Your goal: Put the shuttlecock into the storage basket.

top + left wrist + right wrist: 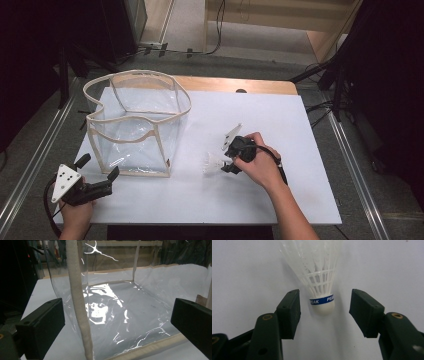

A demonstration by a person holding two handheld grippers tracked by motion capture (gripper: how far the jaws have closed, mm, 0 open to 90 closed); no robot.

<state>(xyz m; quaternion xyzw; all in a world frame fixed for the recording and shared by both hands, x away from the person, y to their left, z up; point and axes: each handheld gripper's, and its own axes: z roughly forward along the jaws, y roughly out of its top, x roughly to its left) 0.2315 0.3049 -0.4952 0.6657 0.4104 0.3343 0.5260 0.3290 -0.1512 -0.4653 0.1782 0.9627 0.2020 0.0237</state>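
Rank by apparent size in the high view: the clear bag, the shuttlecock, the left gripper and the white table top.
1. white table top
2. clear bag
3. left gripper
4. shuttlecock

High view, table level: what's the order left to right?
Left gripper → clear bag → shuttlecock → right gripper, with the person's hand behind it. All sit on the white table.
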